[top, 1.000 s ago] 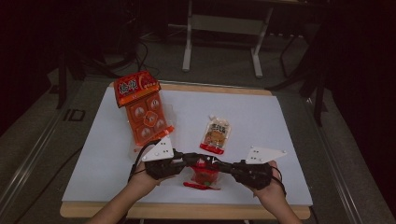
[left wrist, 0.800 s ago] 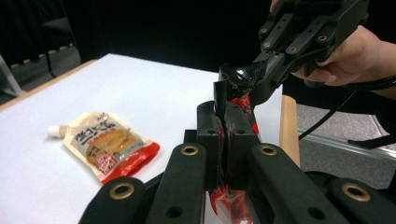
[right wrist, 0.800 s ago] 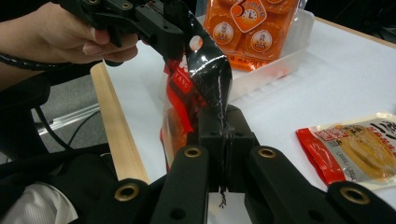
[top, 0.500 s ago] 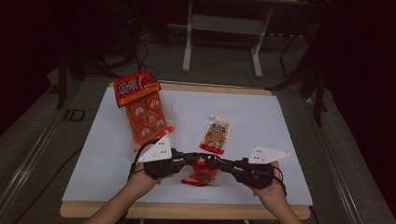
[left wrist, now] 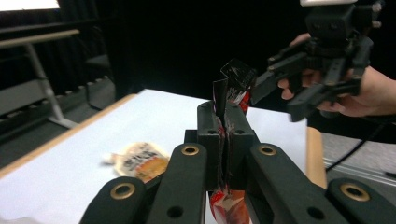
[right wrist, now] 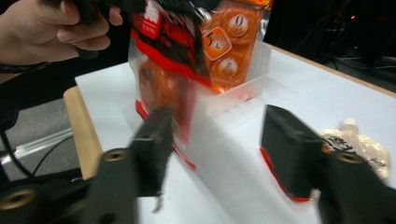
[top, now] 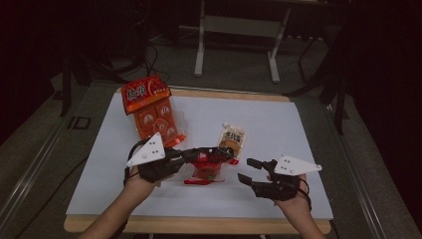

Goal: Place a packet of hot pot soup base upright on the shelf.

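- Nearest, at the right of the high view, the right gripper sits just above the surface, held in a hand. Its jaws stand apart and have just been opening; nothing is pressed between them.
- In the right gripper view those jaws frame a blurred stretch of white surface, with the red packet hanging just beyond the left one.
- A thin red strip lies on the surface between the two hands, just under the packet.
- At the near left, the left gripper points to the right, its jaws clamped together on the top edge of the red packet.
- The left gripper view shows the packet's crumpled top sticking up out of the closed jaws, and its red body hanging below them.
- The packet is held near the middle of the surface; I cannot tell whether its lower edge touches.
- Just beyond it lies a small cream pouch, flat on the surface.
- Farther left, an orange snack pack lies flat, reaching to the far left corner.
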{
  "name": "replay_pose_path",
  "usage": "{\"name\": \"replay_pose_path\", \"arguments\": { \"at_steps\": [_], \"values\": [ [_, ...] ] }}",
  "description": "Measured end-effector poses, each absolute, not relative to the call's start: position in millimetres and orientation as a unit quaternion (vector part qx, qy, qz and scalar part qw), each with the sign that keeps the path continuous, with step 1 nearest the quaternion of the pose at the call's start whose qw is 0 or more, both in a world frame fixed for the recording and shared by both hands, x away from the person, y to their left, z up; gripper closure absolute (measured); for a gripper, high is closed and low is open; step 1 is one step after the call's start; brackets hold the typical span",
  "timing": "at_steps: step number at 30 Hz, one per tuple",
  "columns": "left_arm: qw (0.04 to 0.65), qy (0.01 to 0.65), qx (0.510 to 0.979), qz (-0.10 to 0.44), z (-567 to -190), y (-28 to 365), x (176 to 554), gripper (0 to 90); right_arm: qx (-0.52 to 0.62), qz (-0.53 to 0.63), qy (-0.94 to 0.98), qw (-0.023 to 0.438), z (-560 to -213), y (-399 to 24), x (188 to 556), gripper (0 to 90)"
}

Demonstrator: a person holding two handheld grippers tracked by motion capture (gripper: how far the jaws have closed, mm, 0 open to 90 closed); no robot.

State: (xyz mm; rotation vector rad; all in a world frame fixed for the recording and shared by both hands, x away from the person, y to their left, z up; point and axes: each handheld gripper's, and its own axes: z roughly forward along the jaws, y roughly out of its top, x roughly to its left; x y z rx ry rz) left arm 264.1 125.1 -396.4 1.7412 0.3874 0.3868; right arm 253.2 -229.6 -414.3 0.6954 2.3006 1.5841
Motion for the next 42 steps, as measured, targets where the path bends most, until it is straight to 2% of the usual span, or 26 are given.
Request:
{"name": "replay_pose_path", "arguments": {
  "at_steps": [4,7,9,19,33,42],
  "values": [
    [0.613,0.177,0.747,0.185,-392.4,133.4,265.5,88.2,0.239,0.562,0.782,0.126,-415.8,-235.2,255.2,18.9],
    [0.615,0.183,0.742,0.195,-390.5,140.1,266.7,88.1,0.236,0.575,0.772,0.129,-416.5,-239.3,255.1,13.2],
    [0.615,0.184,0.738,0.207,-389.8,144.9,267.6,88.1,0.235,0.574,0.772,0.136,-417.2,-241.3,255.2,13.3],
    [0.613,0.197,0.718,0.265,-394.9,175.0,277.6,87.9,0.246,0.586,0.766,0.092,-424.8,-250.9,260.4,14.1],
    [0.607,0.206,0.715,0.280,-417.7,210.5,295.9,87.9,0.250,0.579,0.772,0.079,-433.1,-256.4,263.0,14.5],
    [0.609,0.215,0.716,0.264,-435.8,223.5,305.4,87.6,0.250,0.575,0.775,0.077,-435.8,-254.8,264.6,14.8]
  ]
}}
